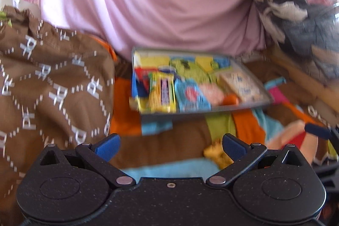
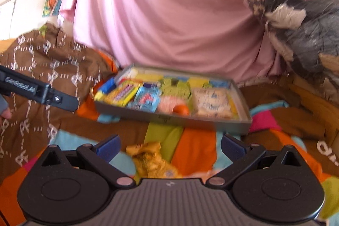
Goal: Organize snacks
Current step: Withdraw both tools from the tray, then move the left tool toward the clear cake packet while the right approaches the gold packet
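Both jaws stand wide, holding nothing. From your left gripper (image 1: 170,146), the yellow packet (image 1: 217,154) lies just by the right finger, short of the tray (image 1: 190,113). From your right gripper (image 2: 170,146), it lies between the fingers, long axis running toward the tray; likely light and crinkly, so pinch across its middle.

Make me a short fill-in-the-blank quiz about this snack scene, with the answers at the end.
1. Most snacks lie packed inside the grey ___.
2. The yellow wrapper lies loose on the blanket, ___ the tray.
3. The right gripper has its jaws ___.
4. Behind the tray hangs a ___ sheet.

Answers: tray; outside; open; pink
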Tool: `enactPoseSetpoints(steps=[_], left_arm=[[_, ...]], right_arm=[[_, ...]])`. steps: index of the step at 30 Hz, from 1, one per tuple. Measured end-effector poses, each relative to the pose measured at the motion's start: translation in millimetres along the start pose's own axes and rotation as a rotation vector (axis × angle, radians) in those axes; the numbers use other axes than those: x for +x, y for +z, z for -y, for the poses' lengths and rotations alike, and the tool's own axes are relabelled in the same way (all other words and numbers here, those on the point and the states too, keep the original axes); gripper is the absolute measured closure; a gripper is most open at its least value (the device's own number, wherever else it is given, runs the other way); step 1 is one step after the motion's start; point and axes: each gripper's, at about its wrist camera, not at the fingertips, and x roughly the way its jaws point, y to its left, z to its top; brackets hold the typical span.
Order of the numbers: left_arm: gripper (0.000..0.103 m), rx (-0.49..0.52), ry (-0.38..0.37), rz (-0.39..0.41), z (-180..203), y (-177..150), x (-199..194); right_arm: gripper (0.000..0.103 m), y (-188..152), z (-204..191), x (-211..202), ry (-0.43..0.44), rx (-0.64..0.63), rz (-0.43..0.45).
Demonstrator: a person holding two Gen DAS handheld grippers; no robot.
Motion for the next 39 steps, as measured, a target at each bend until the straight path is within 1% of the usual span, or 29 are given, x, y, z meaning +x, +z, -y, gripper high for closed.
enactPoseSetpoints(steps=[8,14,20,39], left_arm=[[0.001,0.050,-0.008,-0.151,2.0,-36.1,2.1],[0.001,0.066,-0.016,-0.217,2.7,-54.5,0.7],[0.001,0.083,-0.010,-0.246,3.9,-61.3,1.9],[0.001,0.116,0.001,-0.294,5.6,-62.3,18.6]], right_arm=[[0.000,-21.2,-18.0,8.5,0.039,-0.033,-0.176],[0.000,-27.8,-18.9,12.2,0.066,-0.010,-0.261],[0.000,-30.4,-19.2,14.9,0.064,-0.008,-0.292],[0.000,-30.6,-11.4,30.4,0.068,0.026,-0.324]])
